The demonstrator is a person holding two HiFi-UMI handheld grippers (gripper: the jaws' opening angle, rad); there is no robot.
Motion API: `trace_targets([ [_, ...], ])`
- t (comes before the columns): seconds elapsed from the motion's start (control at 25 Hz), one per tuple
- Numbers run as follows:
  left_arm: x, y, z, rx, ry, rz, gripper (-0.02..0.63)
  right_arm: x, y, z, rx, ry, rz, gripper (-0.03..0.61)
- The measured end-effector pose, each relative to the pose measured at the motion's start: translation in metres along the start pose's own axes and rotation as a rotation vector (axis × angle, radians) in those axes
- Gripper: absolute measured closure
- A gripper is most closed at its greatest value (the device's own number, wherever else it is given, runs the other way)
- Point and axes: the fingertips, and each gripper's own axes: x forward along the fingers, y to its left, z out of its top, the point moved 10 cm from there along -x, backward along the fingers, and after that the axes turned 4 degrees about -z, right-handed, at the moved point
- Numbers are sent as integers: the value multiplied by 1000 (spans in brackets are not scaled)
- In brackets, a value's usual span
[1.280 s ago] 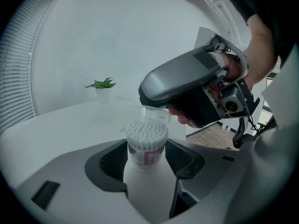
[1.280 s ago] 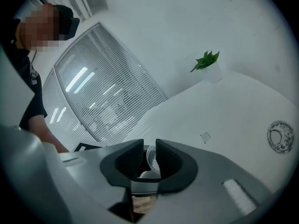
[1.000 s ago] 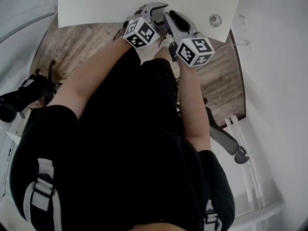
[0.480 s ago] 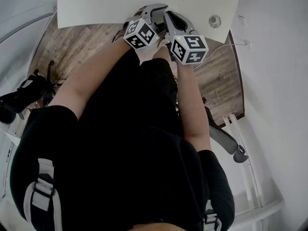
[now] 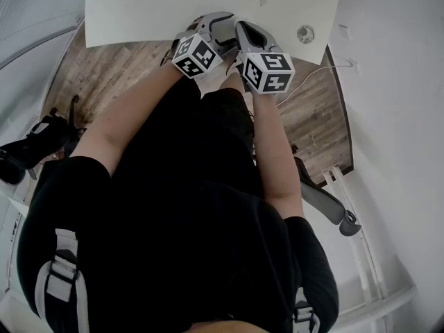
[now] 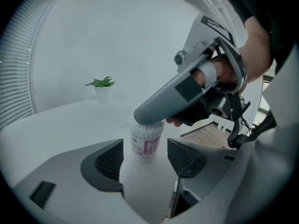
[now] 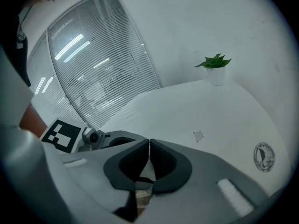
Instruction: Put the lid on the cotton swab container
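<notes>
The left gripper (image 6: 145,148) is open, its jaws having just spread a little wider. One pad sits on each side of the cotton swab container (image 6: 147,135), and neither touches it. The container stands upright on the white counter (image 6: 60,125), not far from the edge. It is a small clear tub packed with swabs, with a pink mark on its label.

Over its top leans the right gripper (image 7: 149,144). Its jaws have just been closing and meet at the tips, with nothing that I can see pinched between them. A clear rim shows just beneath them. I cannot tell whether that rim is the lid already seated or the tub's own mouth, because the gripper's nose hides the top from the other side.

I'd judge the tub light, thin-walled and smooth. It would likely slide or topple under a sideways push, and could dent under a hard squeeze. The sensible hold is low across the labelled body, gently, while the lid is pressed straight down from above.
</notes>
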Motion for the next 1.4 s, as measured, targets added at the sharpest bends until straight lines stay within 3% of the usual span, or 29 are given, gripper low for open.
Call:
trace_targets([
  [0.16, -24, 4, -3, -3, 1, 20, 324, -2, -2, 2, 31, -28, 28, 527],
  [0.4, -62, 15, 9, -18, -38, 57, 324, -23, 3, 23, 48, -175, 28, 520],
  [0.8, -130, 7, 95, -13, -243, -20, 335, -94, 30, 59, -65, -404, 53, 520],
  [1.24, -177, -8, 159, 79, -411, -20, 557, -146, 66, 81, -130, -553, 45, 568],
  [1.4, -181, -10, 178, 106, -433, -42, 604, -160, 71, 89, -150, -587, 41, 568],
])
